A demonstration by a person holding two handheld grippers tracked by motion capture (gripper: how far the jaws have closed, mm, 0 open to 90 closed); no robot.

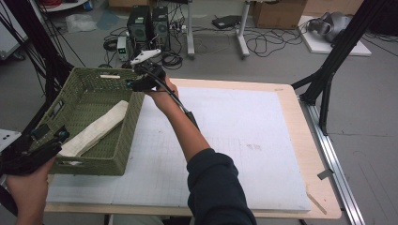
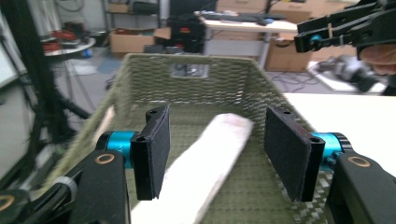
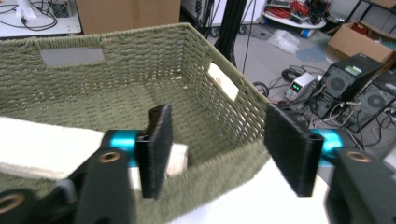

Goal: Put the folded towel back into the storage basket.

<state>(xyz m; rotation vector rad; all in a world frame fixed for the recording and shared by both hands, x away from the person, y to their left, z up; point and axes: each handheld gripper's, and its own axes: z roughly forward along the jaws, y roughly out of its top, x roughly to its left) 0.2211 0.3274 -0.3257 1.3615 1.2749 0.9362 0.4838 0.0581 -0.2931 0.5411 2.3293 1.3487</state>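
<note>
Left gripper view: towel [image 2: 205,163] lies between open hand-held gripper [image 2: 217,154] pads, untouched.

We count one green woven basket [image 1: 123,140] on the desk [image 1: 291,154], and one folded white cloth [image 1: 96,129] lying inside it. We see two grippers, the left gripper [image 1: 49,138] and the right gripper [image 1: 132,83], each with two black fingers [image 2: 152,149]. Behind the desk, two computer towers [image 1: 149,26] stand on the floor.

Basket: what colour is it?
Olive green, woven; the basket shows best in the right gripper view.
</note>
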